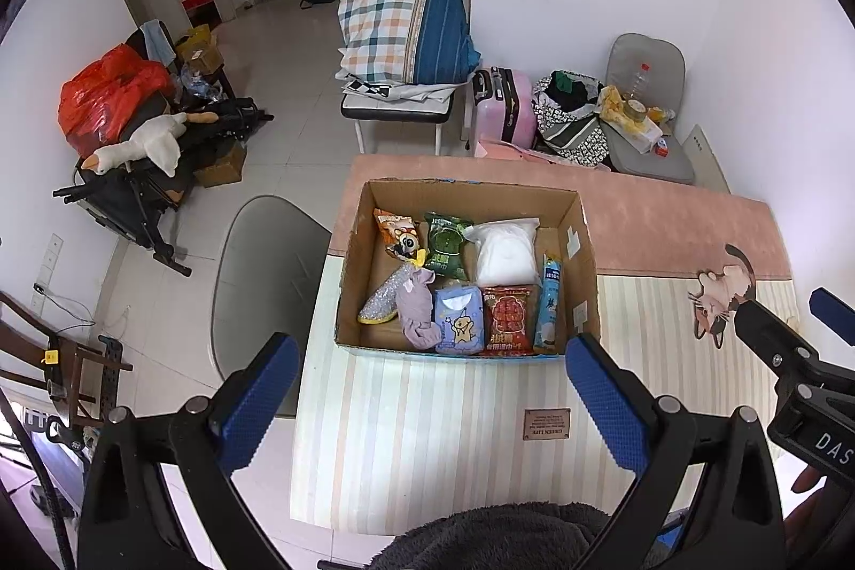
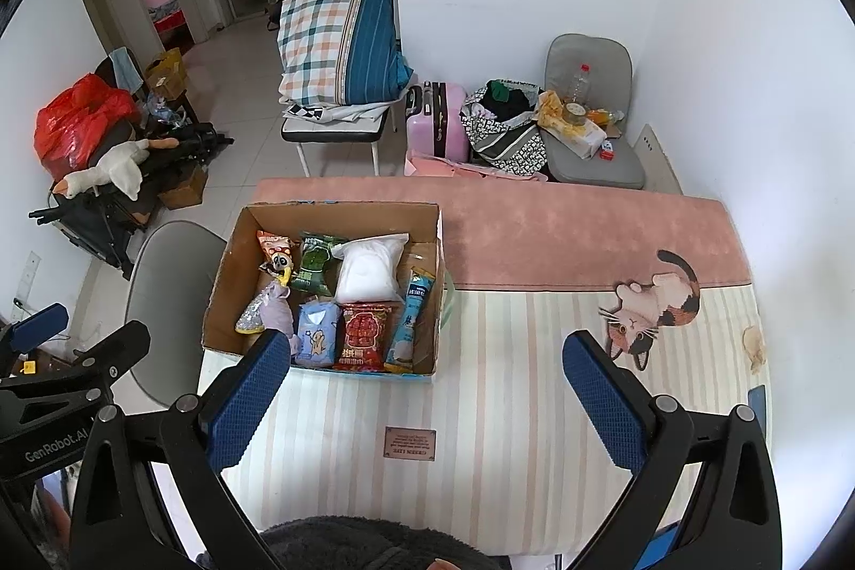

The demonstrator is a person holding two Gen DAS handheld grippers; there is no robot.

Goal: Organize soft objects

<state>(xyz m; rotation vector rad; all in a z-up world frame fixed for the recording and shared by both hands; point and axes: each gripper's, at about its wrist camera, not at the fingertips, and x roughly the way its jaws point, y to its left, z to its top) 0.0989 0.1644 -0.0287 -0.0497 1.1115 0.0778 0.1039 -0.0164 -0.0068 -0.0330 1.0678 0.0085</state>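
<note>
While both claws gape, the box sits ahead.

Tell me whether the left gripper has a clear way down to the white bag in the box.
Probably yes. The left gripper is open and empty above the table, the cardboard box is open-topped, and the white bag lies uncovered at the back. Only neighbouring packets crowd its sides.
</note>
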